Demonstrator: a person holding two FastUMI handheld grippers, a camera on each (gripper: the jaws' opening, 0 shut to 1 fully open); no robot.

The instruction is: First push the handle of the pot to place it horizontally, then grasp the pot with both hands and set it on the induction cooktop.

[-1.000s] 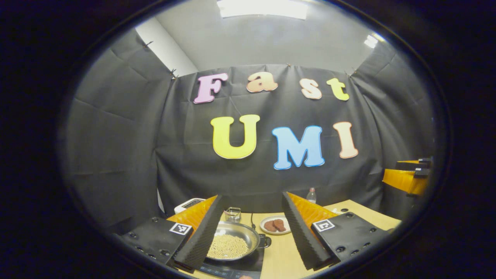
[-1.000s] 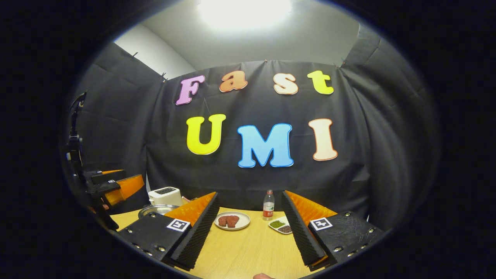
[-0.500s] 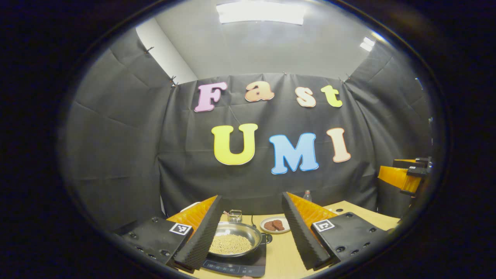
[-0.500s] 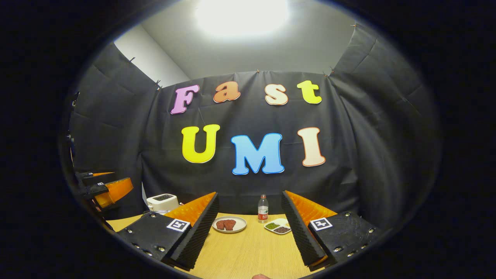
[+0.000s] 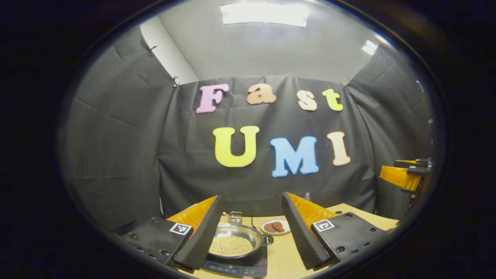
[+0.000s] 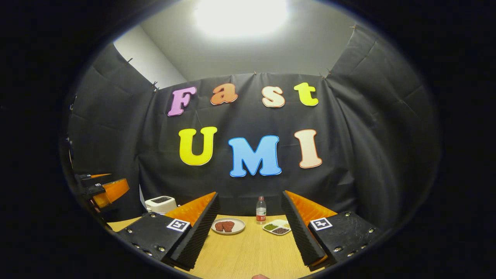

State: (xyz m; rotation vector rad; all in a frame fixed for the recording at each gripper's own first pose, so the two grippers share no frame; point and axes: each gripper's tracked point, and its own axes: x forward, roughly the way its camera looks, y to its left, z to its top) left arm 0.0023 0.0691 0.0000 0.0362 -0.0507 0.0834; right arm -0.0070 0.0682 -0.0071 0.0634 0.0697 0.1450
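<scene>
Tabletop below; left gripper (image 5: 252, 236) raised, jaws apart.

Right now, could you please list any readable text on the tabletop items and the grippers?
Label on the bottle: too small to read.
Panel of the induction cooktop: markings too blurred to read.
The square markers on the left gripper and right gripper: patterns, no words.
No legible text on any of them.

Both views level above the table (image 6: 248, 252), facing the back wall (image 5: 271, 186) — sharing the meat plate (image 5: 275, 226), well back
</scene>
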